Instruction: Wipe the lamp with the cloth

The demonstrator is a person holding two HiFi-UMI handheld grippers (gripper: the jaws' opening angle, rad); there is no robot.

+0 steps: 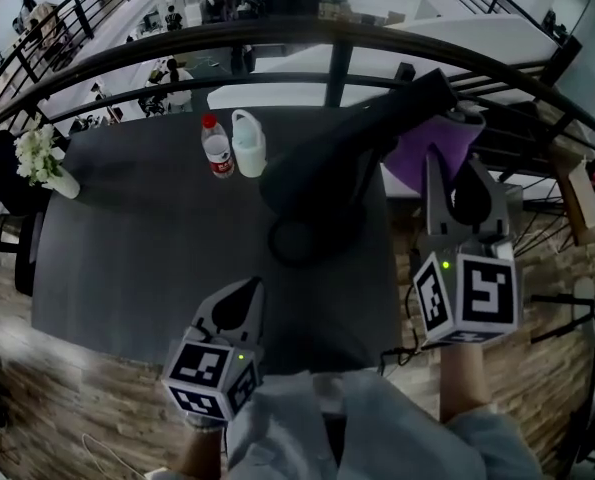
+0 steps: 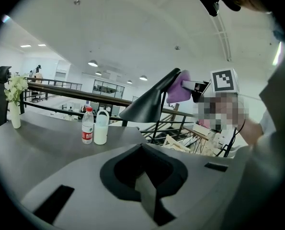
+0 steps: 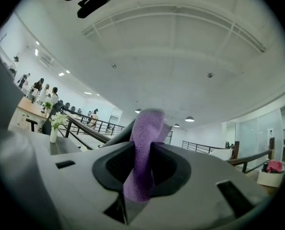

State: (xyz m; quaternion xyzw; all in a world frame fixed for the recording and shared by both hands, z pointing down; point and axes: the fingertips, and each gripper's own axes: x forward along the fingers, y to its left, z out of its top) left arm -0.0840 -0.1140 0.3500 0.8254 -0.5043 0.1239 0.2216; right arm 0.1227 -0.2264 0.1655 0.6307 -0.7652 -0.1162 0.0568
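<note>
A black desk lamp (image 1: 332, 173) stands on the dark table (image 1: 127, 258), its cone shade (image 2: 149, 107) flaring toward me and its neck rising to the right. My right gripper (image 1: 455, 173) is shut on a purple cloth (image 1: 432, 148) that lies against the lamp's upper neck. In the right gripper view the cloth (image 3: 144, 152) is pinched between the jaws, with the lamp's dark neck just behind it. My left gripper (image 1: 239, 303) hovers low over the table's near edge, shut with nothing in it, well short of the lamp.
A water bottle (image 1: 215, 146) with a red label and a white jug (image 1: 248, 143) stand at the table's far side, left of the lamp. A vase of white flowers (image 1: 45, 163) sits at the far left corner. A black railing (image 1: 307, 38) runs behind the table.
</note>
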